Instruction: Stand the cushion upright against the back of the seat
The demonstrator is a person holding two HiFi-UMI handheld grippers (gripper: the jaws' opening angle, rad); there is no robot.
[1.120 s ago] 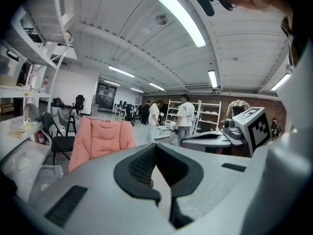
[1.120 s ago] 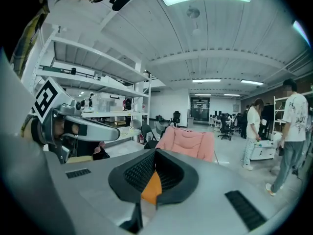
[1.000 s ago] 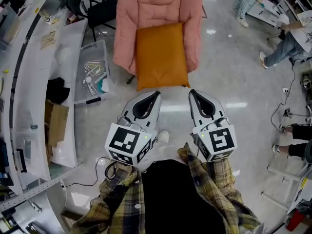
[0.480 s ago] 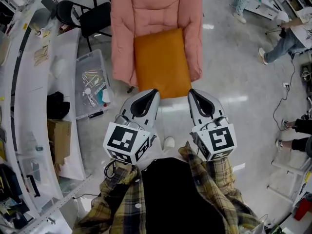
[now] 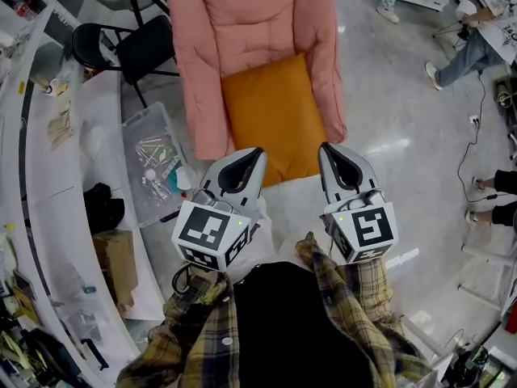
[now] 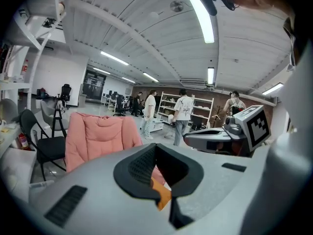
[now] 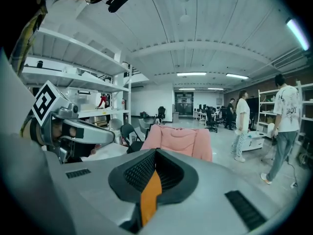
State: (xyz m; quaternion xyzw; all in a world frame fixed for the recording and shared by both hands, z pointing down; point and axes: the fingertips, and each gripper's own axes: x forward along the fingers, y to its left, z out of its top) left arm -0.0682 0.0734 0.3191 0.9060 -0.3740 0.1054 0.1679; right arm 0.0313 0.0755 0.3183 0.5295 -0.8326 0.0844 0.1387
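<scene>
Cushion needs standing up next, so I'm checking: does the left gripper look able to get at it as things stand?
Probably yes. The cushion lies flat on the chair, its front edge close ahead of the left gripper, nothing between them. Its jaws are shut and would need to open first.

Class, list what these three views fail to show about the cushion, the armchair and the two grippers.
Cushion near corners: head view, covered by the left gripper and right gripper.
Rest of the cushion: both gripper views, each gripper's own body leaves only an orange sliver.
Whether the tips touch the cushion: head view looks from above, so I cannot tell.
Armchair base: head view, hidden under the seat.
</scene>
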